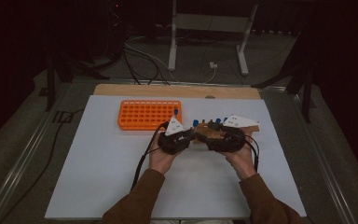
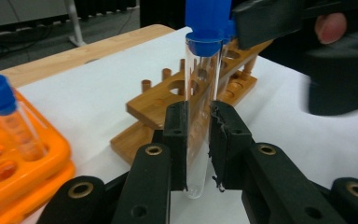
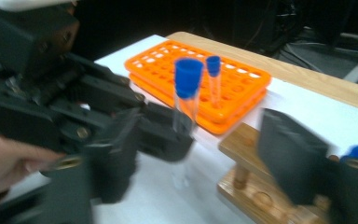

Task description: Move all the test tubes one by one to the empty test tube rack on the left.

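Left gripper view: left gripper [image 2: 198, 140] clamped on clear test tube [image 2: 200, 107], pads pressing both sides of the glass at mid-length. Long axis upright, blue cap [image 2: 207, 21] at 12 o'clock, rounded bottom hanging free at 6 o'clock. Wooden rack [image 2: 186, 100] just behind the tube, toward 1 o'clock.

Right gripper view: right gripper [image 3: 200, 140] standing open, jaws apart either side of the tube, no pad contact; tube at 11 o'clock from the claw centre. Orange rack [image 3: 200, 84] beyond, toward 12 o'clock, one capped tube [image 3: 213, 81] standing in it.

High view: both grippers meeting at table centre, orange rack [image 1: 149, 114] at 10 o'clock from them.

Judgement: tube resting with left hand alone; orange rack nearer that hand.
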{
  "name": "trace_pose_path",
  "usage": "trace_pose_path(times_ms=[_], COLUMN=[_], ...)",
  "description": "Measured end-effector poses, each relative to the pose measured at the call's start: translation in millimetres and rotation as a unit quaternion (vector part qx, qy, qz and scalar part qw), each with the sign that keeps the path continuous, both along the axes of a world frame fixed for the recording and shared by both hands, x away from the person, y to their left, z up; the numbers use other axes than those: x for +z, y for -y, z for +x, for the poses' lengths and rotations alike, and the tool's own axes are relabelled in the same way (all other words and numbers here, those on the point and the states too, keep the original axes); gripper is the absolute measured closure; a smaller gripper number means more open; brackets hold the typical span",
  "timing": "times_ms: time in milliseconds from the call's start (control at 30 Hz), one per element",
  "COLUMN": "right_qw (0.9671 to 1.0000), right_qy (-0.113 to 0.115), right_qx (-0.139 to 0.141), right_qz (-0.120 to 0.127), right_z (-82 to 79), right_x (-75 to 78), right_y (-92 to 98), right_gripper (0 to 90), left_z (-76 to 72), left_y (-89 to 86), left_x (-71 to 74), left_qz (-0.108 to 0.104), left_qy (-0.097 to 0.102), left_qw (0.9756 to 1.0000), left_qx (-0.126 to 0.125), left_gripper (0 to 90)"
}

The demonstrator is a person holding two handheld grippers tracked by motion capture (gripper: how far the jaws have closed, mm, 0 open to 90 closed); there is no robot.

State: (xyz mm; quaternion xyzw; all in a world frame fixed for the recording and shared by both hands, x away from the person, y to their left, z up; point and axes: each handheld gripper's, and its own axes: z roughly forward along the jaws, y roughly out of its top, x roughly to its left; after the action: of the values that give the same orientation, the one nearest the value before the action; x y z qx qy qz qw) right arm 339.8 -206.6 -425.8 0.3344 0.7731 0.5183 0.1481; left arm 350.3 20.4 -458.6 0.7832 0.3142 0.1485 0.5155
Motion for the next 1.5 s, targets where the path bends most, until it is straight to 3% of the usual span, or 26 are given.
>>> trace_pose_path(times_ms=[167,300,667,933,1133,1367,1500], right_qw=[0.9998,0.9997,0.9991,0.9997,0.9997,0.9998,0.9998], right_qy=[0.007,0.008,0.015,0.007,0.008,0.01,0.01], right_qx=[-0.014,-0.021,-0.01,-0.014,-0.016,-0.016,-0.016], right_qz=[-0.009,-0.009,-0.039,-0.021,-0.014,-0.01,-0.01], right_z=[-5.8,-9.1,-27.8,-34.2,-35.5,-35.6,-35.6], right_x=[-3.3,-5.0,-19.0,-25.7,-24.4,-24.2,-24.6], right_y=[10.2,21.2,29.0,39.1,42.1,42.2,42.3], right_gripper=[4.9,0.9,0.0,0.0,0.0,0.0,0.0], left_z=[3.4,8.7,24.3,42.1,54.0,65.5,70.4], left_y=[-10.6,-22.7,-44.2,-55.5,-58.5,-60.6,-58.2], left_x=[4.0,7.0,10.5,6.6,2.1,-8.7,-15.9], left_qz=[-0.006,-0.022,-0.024,-0.032,-0.016,-0.011,-0.008], left_qy=[0.011,0.011,0.03,0.038,0.047,0.041,0.035], left_qw=[0.9997,0.999,0.9971,0.9952,0.9931,0.9915,0.9917], left_qx=[0.019,0.037,0.066,0.085,0.106,0.123,0.123], left_gripper=[78.5,78.6,78.7,78.6,78.6,78.5,78.5])
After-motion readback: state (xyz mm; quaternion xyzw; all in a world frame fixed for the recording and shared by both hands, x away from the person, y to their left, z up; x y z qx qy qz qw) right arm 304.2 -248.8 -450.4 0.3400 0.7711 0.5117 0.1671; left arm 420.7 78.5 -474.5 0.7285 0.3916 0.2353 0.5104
